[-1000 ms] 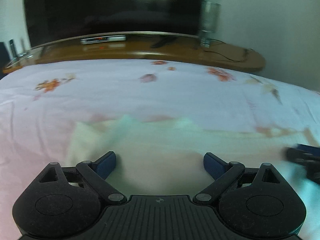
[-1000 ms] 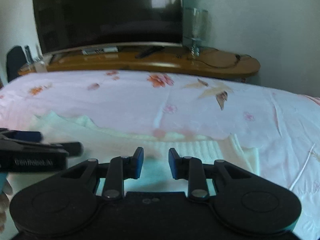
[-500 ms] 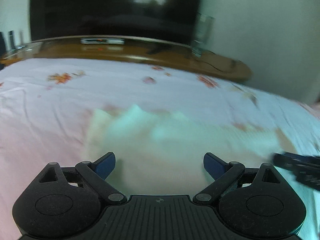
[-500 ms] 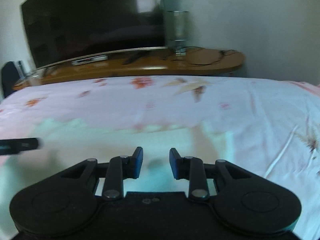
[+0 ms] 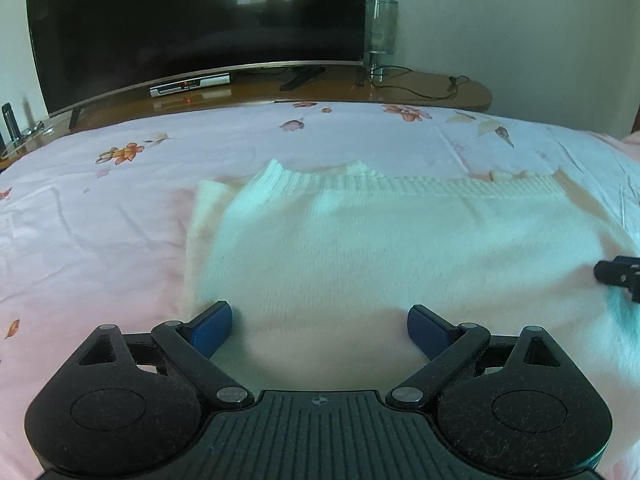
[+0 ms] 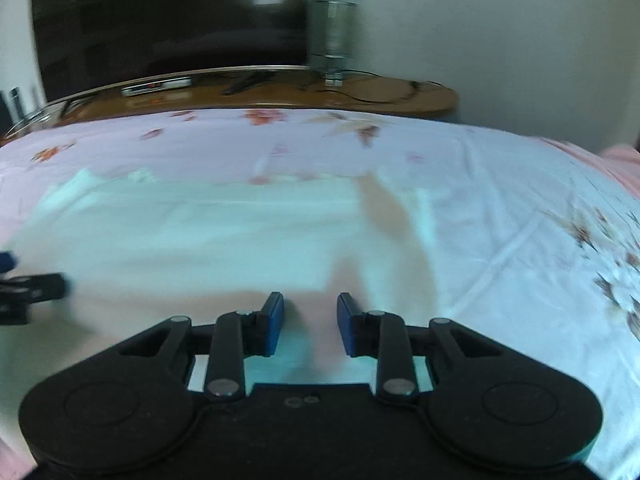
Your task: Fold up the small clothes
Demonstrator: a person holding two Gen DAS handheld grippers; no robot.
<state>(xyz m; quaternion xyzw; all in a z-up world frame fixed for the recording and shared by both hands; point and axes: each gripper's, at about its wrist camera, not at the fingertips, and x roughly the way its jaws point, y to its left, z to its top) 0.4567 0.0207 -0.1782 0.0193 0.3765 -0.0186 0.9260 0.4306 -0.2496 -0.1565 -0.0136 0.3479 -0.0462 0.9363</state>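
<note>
I see the white sweater [image 5: 360, 248] lying flat on the bed [image 5: 100, 216], with its ribbed edge on the far side, so I can take the near edge for a fold. My left gripper [image 5: 319, 320] has its fingers spread wide over the near part of the knit and holds nothing. My right gripper [image 6: 310, 322] has a smaller gap between its fingers, empty too, because I judge it is preparing to pinch the cloth

Bare bedsheet [image 5: 100, 232] lies left of the sweater [image 5: 360, 248] and beyond it. The TV [image 5: 192, 20] and glass [image 5: 382, 24] stand well behind.
</note>
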